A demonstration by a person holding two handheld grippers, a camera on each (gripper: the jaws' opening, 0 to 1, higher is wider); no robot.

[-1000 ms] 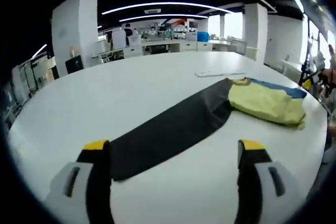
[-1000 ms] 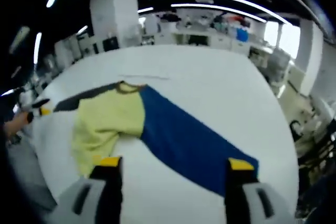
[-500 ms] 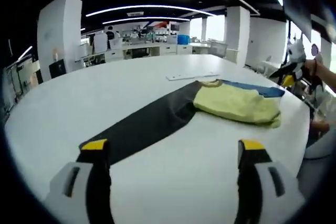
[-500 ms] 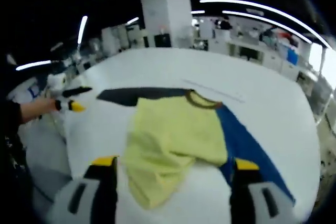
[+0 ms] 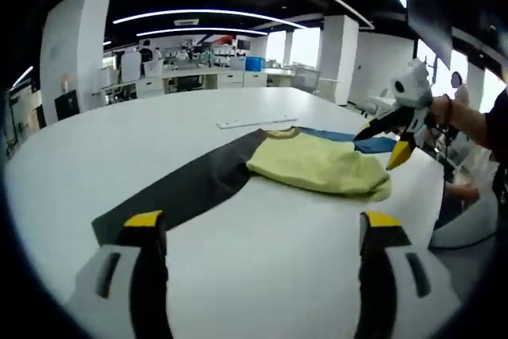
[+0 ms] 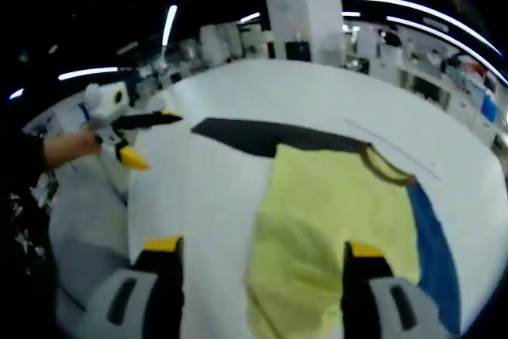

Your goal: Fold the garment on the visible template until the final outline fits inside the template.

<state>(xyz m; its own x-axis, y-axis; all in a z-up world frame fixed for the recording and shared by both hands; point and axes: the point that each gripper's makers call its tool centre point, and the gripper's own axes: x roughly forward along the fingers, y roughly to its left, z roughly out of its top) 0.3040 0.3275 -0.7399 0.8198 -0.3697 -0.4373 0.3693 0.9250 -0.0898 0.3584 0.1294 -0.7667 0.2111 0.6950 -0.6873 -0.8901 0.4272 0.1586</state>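
Note:
A garment lies flat on the white table. It has a yellow body, a black sleeve and a blue sleeve. My left gripper hovers open over bare table just short of the black sleeve's end. In the left gripper view the right gripper comes in from the right, held by a hand above the blue sleeve. My right gripper is open above the yellow body, with the black sleeve beyond it. The left gripper shows at the table's left edge.
A thin white strip lies on the table beyond the collar. The table's edge runs close on the left of the right gripper view. A white pillar and office desks stand far behind.
Both cameras have swung. The right gripper has come further into the left gripper view, and the right gripper now hangs over the yellow body. The garment lies as before.

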